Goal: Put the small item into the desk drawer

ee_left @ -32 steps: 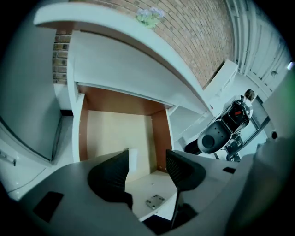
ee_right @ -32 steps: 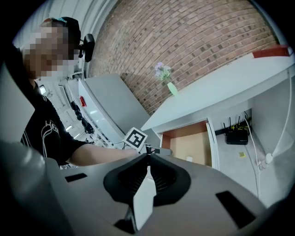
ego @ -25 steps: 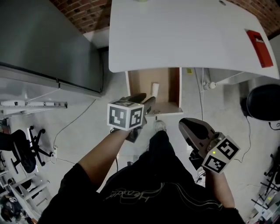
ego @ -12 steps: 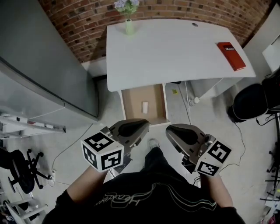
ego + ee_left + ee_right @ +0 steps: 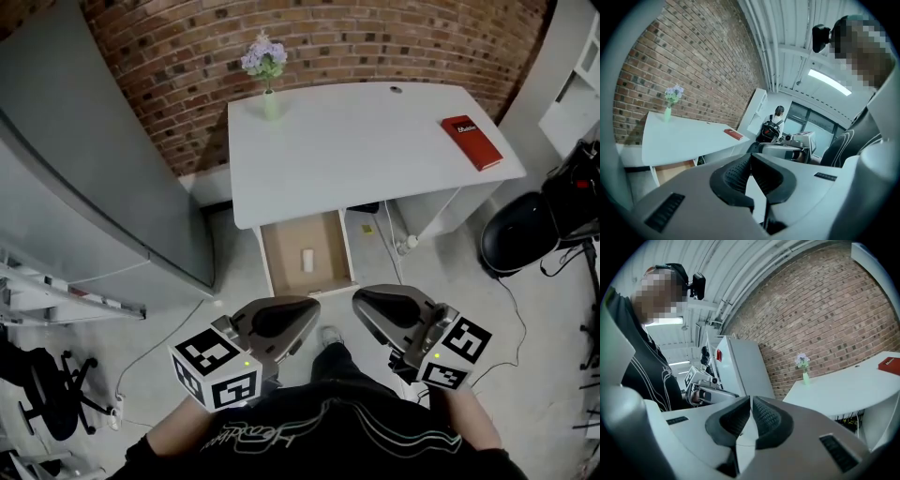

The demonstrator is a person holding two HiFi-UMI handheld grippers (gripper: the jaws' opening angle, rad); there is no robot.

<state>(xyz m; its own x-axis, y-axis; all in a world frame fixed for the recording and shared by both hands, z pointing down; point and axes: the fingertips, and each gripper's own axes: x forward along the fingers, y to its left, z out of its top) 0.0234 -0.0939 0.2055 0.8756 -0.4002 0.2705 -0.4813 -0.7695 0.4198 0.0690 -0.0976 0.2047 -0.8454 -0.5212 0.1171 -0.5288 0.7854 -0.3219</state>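
Head view: the drawer (image 5: 275, 274) under the white desk (image 5: 356, 150) stands open, and the small item (image 5: 307, 261), a pale upright piece, lies inside on the wooden floor, near the middle and apart from the walls. Neither gripper view shows the item. Both grippers are held low in front of the person, well apart from the drawer and side by side. Left gripper (image 5: 751, 158): its own view shows the ribbed pads drawn together at the tips with nothing between them. Right gripper (image 5: 750, 401): its own view shows the pads likewise together and empty. The head view gives only the tops of the grippers and their marker cubes, not the pads. On the desk a red book (image 5: 472, 142) lies at the right edge and a green vase (image 5: 270, 101) of purple flowers stands at the back left corner, against the brick wall (image 5: 178, 56); both gripper views confirm book and vase. The left gripper view adds a strip of the drawer's wood below the desktop and a person with a backpack (image 5: 774, 125) by the far windows, seen in no other view. The right gripper view adds a tall white cabinet (image 5: 745, 366) beside the wall. A black chair (image 5: 525, 239) sits right of the desk in the head view only
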